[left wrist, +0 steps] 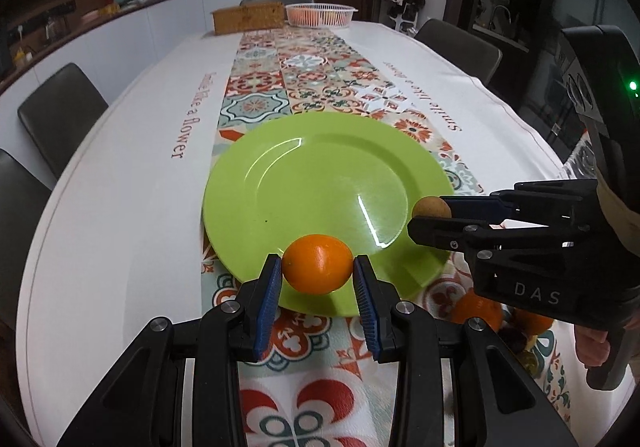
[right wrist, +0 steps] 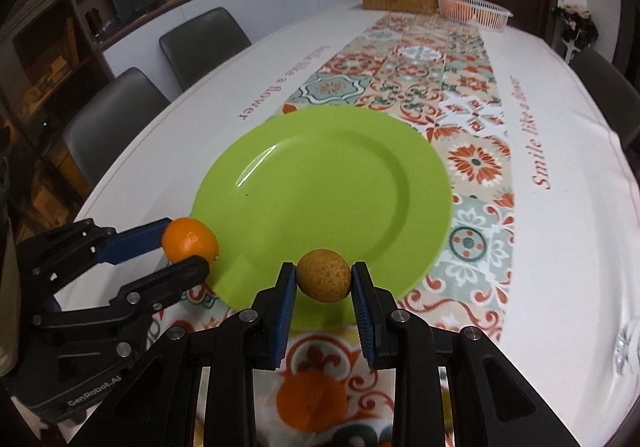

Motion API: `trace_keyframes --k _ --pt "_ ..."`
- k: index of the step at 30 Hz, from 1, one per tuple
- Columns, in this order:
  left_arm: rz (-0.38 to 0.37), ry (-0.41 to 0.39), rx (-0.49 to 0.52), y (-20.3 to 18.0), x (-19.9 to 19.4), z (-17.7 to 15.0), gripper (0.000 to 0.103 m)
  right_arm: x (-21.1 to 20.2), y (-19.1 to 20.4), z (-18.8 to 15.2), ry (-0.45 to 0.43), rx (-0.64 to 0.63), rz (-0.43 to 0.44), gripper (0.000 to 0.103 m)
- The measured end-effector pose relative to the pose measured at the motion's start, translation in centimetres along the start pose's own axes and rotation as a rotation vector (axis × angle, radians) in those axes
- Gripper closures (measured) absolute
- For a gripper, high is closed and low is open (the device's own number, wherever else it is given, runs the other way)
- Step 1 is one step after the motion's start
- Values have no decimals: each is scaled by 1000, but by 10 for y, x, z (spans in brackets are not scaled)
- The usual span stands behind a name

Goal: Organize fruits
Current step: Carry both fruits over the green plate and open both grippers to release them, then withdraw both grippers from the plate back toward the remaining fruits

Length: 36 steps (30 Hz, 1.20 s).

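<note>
- Two fruits are riding in at once here. From the left wrist view, the left tongs (left wrist: pixel 318 273) are clamping a smooth, round orange (left wrist: pixel 318 264) between the ribbed blue pads (left wrist: pixel 267 297), hanging over the near rim of the green plate (left wrist: pixel 304 183).
- Same view: the right tongs (left wrist: pixel 430 217) are coming in from the right side, pinching a small tan, matte-looking fruit (left wrist: pixel 431 207) right at the plate's right edge.
- My take on doing this well: keep both grips snug until each fruit is low over the flat middle of the plate, then let go gently. Round stuff on a glossy plate is probably going to roll, so setting them down away from the sloped rim seems smart. Also keeping the two tongs apart so they aren't bumping.
- From the right wrist view, the right tongs (right wrist: pixel 324 281) are gripping that tan fruit (right wrist: pixel 324 275); up close it's speckled and a bit egg-shaped, over the near rim of the plate (right wrist: pixel 340 175).
- Left tongs (right wrist: pixel 192 247) are showing at the left, holding the orange (right wrist: pixel 190 239), its peel looking slightly dimpled and shiny.
- More orange fruit (right wrist: pixel 312 403) is sitting below on the patterned cloth runner (right wrist: pixel 472 151) covering the table (right wrist: pixel 580 231), waiting its turn I'm guessing.
</note>
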<state>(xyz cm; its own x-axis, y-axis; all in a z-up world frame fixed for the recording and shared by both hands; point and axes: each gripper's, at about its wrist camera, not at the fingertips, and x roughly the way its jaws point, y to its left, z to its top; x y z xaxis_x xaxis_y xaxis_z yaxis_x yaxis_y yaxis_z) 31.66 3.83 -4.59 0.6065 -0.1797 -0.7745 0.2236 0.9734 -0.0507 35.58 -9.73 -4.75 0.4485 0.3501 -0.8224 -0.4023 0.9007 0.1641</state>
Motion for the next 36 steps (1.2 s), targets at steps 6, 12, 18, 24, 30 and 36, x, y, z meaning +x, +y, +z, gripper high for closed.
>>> trace_keyframes --k 6,12,18,24,30,36 --pt "7 -4 0 2 3 1 64 8 -3 3 3 16 8 73" --pt "41 -31 -9 2 -12 -3 58 -4 -7 1 -21 48 11 62" --pt "49 -86 -41 -4 -46 -11 57 -37 -4 -9 -79 63 -1 62" --pt "86 -156 -23 -22 -91 -22 45 -78 7 -24 -142 63 18 53" --pt "119 -215 -14 -34 -124 -37 34 -111 17 -45 -203 44 -18 53" --pt "147 -254 -16 -44 -145 -57 27 -138 25 -73 -255 28 -77 44"
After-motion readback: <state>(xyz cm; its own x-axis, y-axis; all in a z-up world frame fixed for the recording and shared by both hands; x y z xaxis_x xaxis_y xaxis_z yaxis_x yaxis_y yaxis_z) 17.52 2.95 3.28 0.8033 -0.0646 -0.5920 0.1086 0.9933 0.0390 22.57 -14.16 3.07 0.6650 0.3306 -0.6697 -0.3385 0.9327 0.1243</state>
